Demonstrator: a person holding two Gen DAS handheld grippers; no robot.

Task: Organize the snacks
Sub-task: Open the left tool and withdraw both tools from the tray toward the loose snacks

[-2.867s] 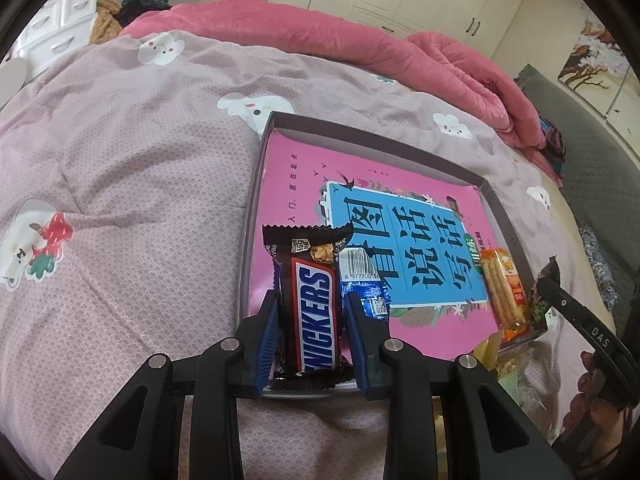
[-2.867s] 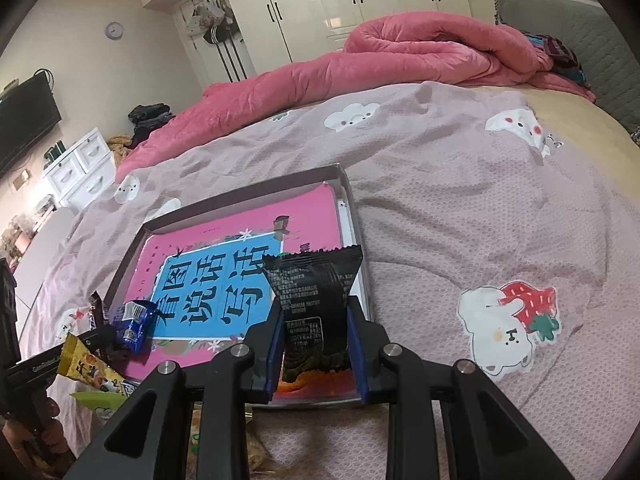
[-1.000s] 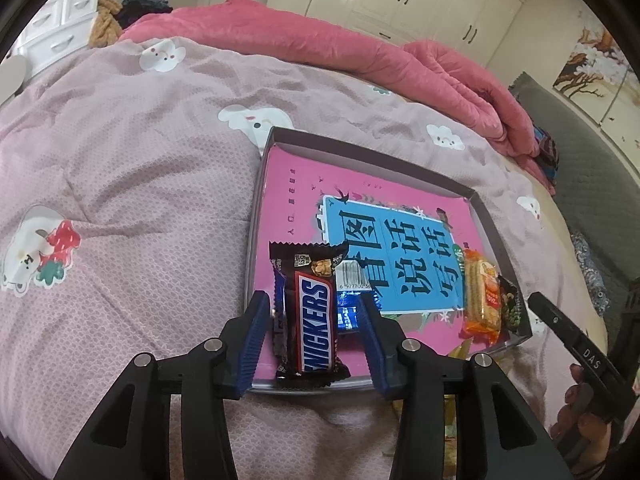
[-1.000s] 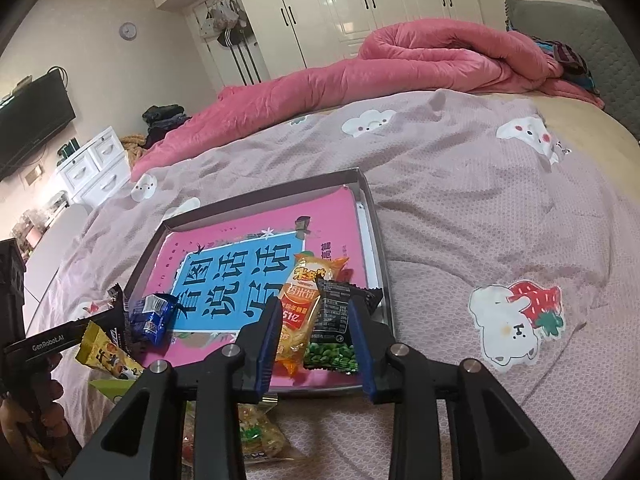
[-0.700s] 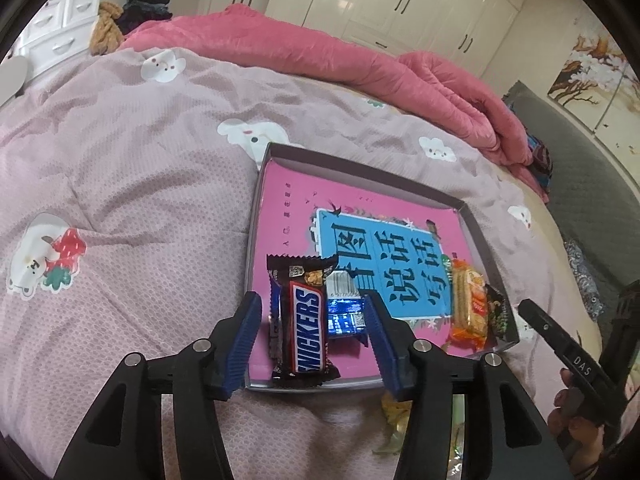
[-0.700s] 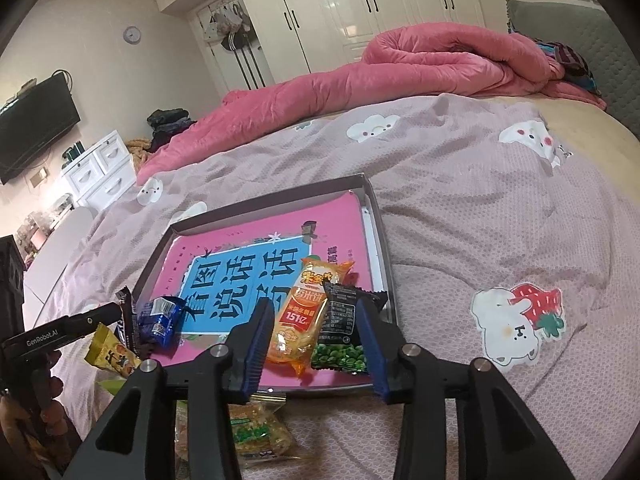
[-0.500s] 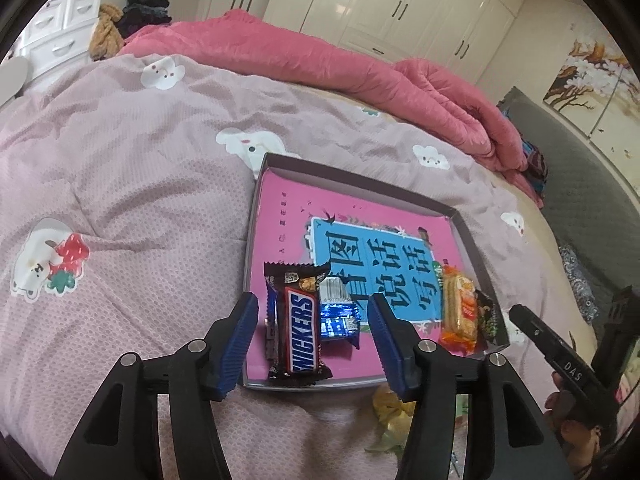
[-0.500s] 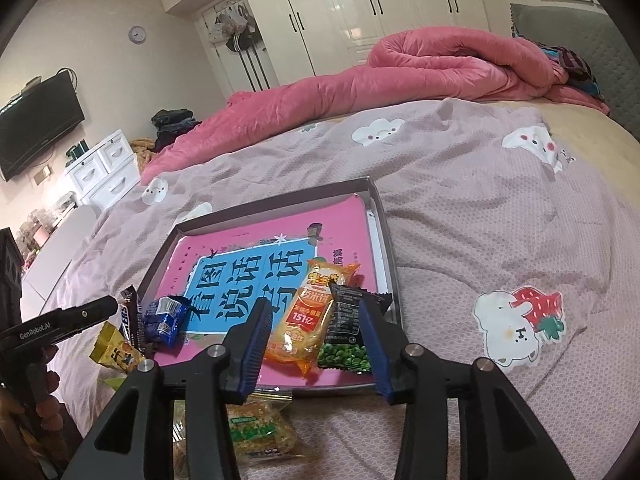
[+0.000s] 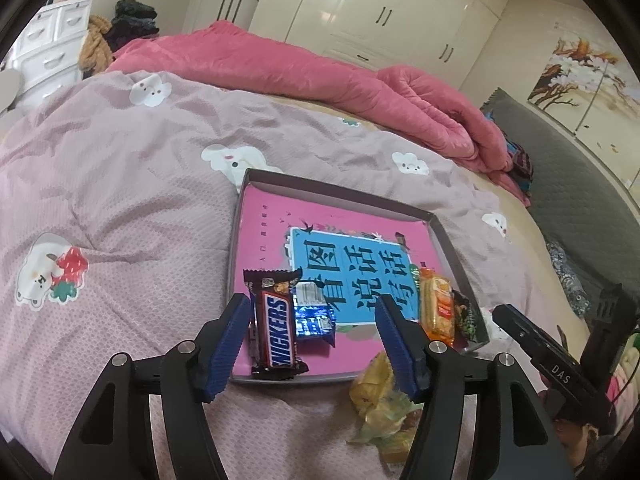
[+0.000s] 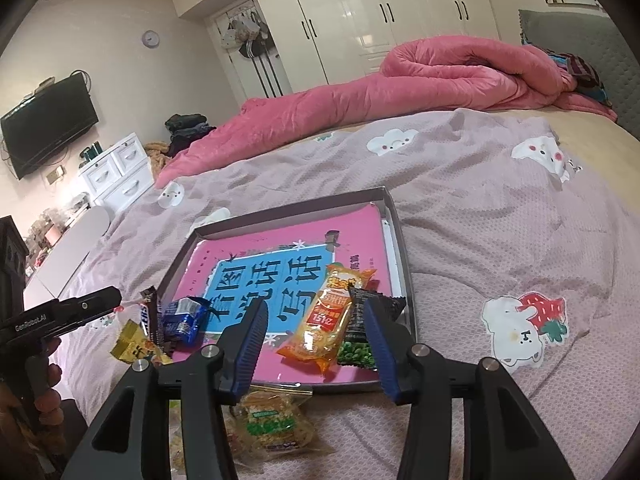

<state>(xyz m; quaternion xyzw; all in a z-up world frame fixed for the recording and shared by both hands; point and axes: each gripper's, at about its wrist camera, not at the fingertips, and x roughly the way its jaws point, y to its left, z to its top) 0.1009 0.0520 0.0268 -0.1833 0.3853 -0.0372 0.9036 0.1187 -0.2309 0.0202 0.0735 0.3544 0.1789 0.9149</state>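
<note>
Snacks lie in two pairs along the near edge of a shallow grey tray (image 9: 340,192) set on a bed. At the tray's near left corner a Snickers bar (image 9: 276,324) lies lengthwise, with a small blue wrapped sweet (image 9: 314,318) just beside it on its right. At the near right corner an orange cracker packet (image 10: 326,322) lies beside a dark packet of green peas (image 10: 360,340), the two touching or overlapping along their long sides. The tray floor is covered by a pink sheet with a blue panel of printed characters (image 9: 352,264).

Off the tray, on the bedspread just in front of its near edge, lie a yellow crumpled wrapper (image 9: 376,392) and a clear bag of yellow-green snacks (image 10: 272,420).

The left gripper (image 9: 314,344) hangs above the near left corner, its blue-padded jaws spread and opening, the Snickers bar and blue sweet seen between them but not touched. The right gripper (image 10: 316,344) hangs above the near right corner, jaws apart and opening, framing the orange packet and the peas without pressing them. Each gripper appears at the edge of the other's view, held by a hand (image 10: 40,380).

The pale pink bedspread (image 9: 120,184) bears cloud and bear prints; a rumpled pink quilt (image 10: 420,76) lies along its far side, with white wardrobes (image 10: 380,8) beyond.
</note>
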